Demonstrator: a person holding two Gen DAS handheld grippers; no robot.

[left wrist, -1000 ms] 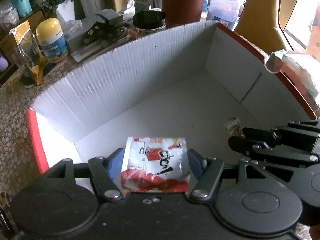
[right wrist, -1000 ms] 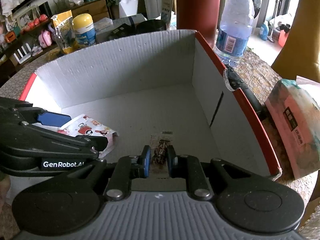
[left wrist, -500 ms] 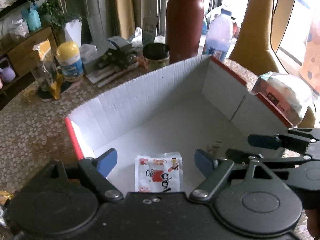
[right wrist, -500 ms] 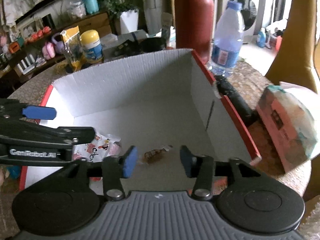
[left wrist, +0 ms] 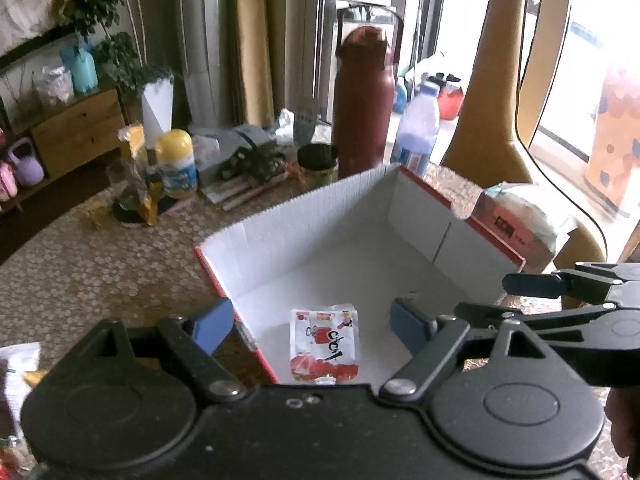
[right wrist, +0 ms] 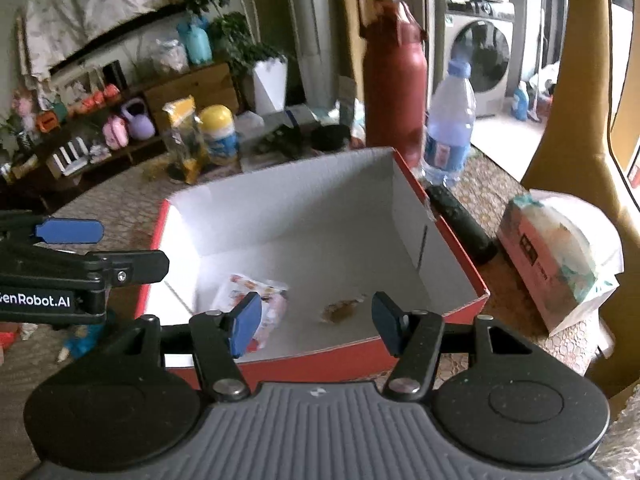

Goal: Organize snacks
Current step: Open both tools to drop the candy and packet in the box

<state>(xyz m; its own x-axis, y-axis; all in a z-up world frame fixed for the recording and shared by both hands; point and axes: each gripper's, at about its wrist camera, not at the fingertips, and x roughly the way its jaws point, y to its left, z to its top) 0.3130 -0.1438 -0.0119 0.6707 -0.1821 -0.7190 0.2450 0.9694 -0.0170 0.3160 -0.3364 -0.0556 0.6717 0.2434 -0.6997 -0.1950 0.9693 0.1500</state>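
Both tongs, the left gripper [left wrist: 308,322] and right gripper [right wrist: 316,320], are now hanging open and empty, having dropped the red packet [left wrist: 324,344] and small candy [right wrist: 340,309] into the box [right wrist: 448,232].

Both grippers have released and pulled up from the white-lined red cardboard box [right wrist: 448,236]: left gripper [left wrist: 310,326] and right gripper [right wrist: 316,322] now empty.
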